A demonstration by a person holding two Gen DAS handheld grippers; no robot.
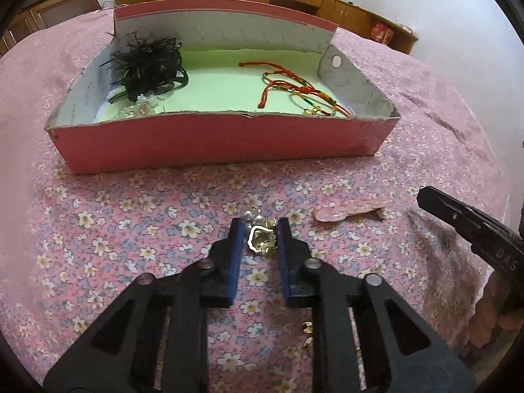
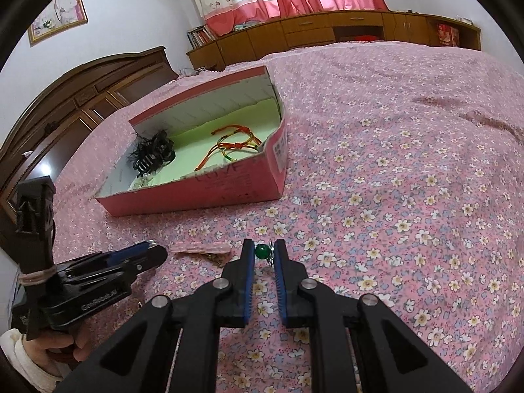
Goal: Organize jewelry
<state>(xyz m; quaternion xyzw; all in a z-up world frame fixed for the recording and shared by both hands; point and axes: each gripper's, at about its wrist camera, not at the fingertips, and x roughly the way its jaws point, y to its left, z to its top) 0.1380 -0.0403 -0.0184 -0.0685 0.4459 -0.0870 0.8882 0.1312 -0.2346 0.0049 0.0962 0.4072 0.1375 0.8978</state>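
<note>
A pink box (image 1: 216,144) with a green floor sits on the floral bedspread; it also shows in the right wrist view (image 2: 209,190). Inside lie a black feathery hair clip (image 1: 147,65), red and orange cord bracelets (image 1: 291,88) and a clear piece (image 1: 140,106). My left gripper (image 1: 260,229) stands around a gold and crystal jewelry piece (image 1: 260,240), the pads close beside it. My right gripper (image 2: 264,249) brackets a green bead piece (image 2: 262,251), the pads at its sides. A pink hair clip (image 1: 352,211) lies between the two grippers, also seen in the right wrist view (image 2: 201,249).
Small gold pieces (image 1: 308,327) lie on the bedspread under the left gripper. A dark wooden headboard (image 2: 82,98) is at the left and low wooden cabinets (image 2: 327,29) stand beyond the bed. The floral bedspread (image 2: 409,180) spreads wide to the right.
</note>
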